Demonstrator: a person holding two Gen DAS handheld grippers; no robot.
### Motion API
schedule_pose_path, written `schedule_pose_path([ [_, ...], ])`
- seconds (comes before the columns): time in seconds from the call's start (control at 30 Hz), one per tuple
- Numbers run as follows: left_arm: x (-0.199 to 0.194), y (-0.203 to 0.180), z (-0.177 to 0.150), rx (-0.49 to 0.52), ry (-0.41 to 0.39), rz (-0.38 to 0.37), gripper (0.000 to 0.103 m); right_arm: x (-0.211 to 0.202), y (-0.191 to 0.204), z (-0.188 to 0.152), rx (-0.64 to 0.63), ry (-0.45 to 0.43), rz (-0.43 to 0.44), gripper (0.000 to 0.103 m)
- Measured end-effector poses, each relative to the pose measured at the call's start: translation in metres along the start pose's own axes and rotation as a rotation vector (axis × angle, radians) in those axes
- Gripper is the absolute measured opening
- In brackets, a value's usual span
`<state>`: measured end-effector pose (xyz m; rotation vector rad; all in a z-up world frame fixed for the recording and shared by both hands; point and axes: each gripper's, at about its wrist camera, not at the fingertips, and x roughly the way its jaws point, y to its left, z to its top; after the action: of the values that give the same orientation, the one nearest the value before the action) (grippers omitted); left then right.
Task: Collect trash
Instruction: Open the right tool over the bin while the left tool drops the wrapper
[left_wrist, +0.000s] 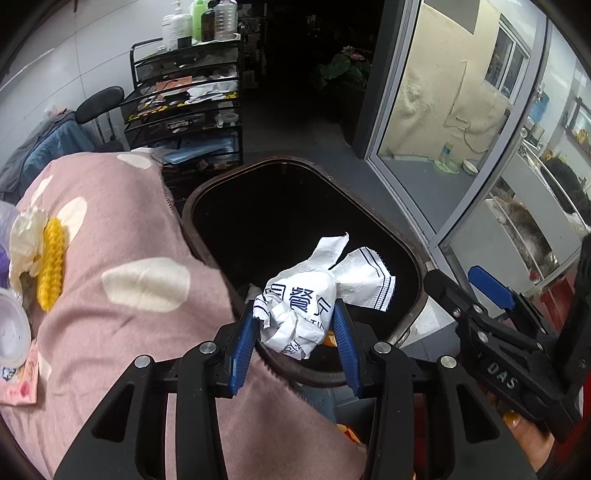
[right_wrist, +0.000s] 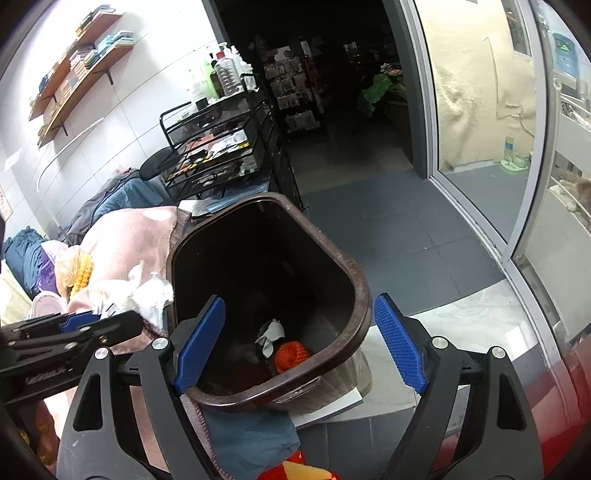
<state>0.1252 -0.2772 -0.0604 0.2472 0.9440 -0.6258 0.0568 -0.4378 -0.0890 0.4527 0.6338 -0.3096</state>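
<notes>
Wrapper (left_wrist: 314, 299), crumpled white paper with blue print, sits pinched in the left claw (left_wrist: 295, 325) above the brown bin (left_wrist: 413, 254), near its six-o'clock rim. Right claw (right_wrist: 299, 343) gapes empty over the bin (right_wrist: 362, 295), where an orange ball (right_wrist: 291, 356) lies at the bottom.

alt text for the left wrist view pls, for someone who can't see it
The left gripper grips a crumpled white wrapper with blue print over the open mouth of a dark brown trash bin. A pink blanket with cream spots lies to the left, a yellow spiky ball on it; the right gripper enters from the right.
</notes>
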Motion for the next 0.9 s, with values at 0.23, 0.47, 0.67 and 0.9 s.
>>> schedule_pose_path([
  [0.23, 0.021, -0.006, 0.017, 0.007, 0.039, 0.018, 0.041, -0.002, -0.008, 0.001, 0.010, -0.005, -0.009, 0.083],
  [0.47, 0.036, -0.010, 0.019, 0.024, 0.069, 0.043, 0.068, 0.000, -0.018, 0.001, 0.038, -0.001, -0.038, 0.086],
  [0.67, 0.035, -0.008, 0.020, 0.039, 0.052, 0.058, 0.088, 0.002, -0.022, 0.000, 0.064, 0.008, -0.047, 0.086],
  [0.9, 0.020, 0.000, 0.019, 0.007, 0.011, 0.061, 0.092, 0.002, -0.019, -0.001, 0.046, 0.008, -0.049, 0.087],
])
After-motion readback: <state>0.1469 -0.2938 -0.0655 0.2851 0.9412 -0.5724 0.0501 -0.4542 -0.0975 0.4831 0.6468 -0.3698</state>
